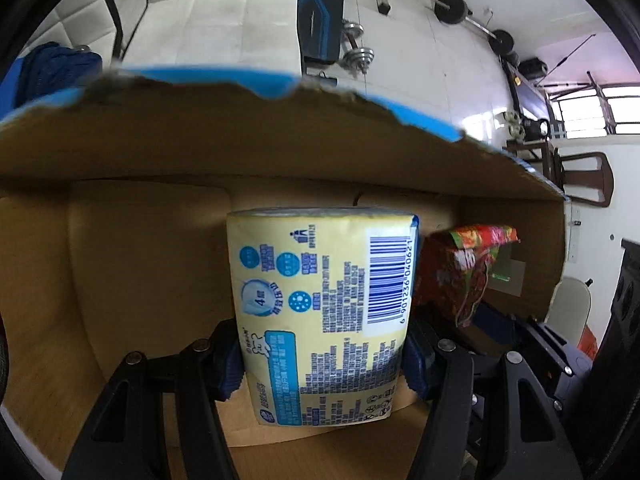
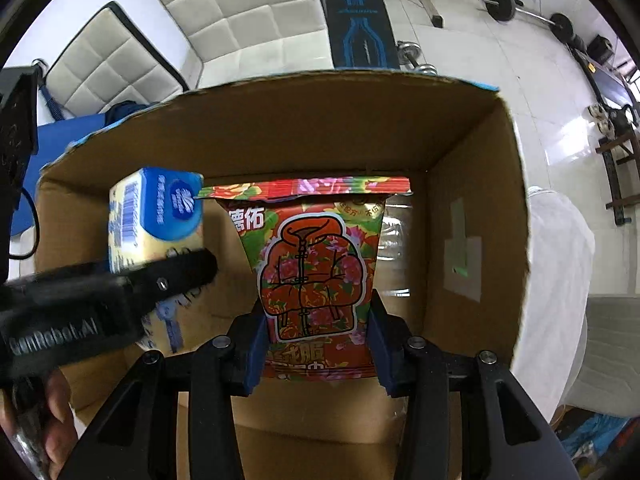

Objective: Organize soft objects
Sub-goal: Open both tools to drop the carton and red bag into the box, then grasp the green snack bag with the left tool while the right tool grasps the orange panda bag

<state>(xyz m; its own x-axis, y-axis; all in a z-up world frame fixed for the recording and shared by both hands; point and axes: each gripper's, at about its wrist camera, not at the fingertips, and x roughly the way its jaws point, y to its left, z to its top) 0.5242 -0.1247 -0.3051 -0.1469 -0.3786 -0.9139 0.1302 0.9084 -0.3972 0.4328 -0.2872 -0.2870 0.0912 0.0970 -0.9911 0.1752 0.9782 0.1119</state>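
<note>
My left gripper (image 1: 322,364) is shut on a yellow tissue pack (image 1: 320,312) with a barcode and holds it inside an open cardboard box (image 1: 240,144). My right gripper (image 2: 316,344) is shut on a red floral wipes pouch (image 2: 314,264) and holds it in the same box (image 2: 472,184), to the right of the tissue pack (image 2: 156,220). The pouch also shows at the right of the left wrist view (image 1: 464,272). The left gripper's black body (image 2: 120,292) crosses the lower left of the right wrist view.
The box has brown walls and a torn blue rim. Behind it stand a white quilted sofa (image 2: 240,12) and a blue weight bench (image 2: 360,20). Dumbbells and barbell plates (image 2: 500,2) lie on the white tiled floor. A white cloth-covered object (image 2: 560,280) is right of the box.
</note>
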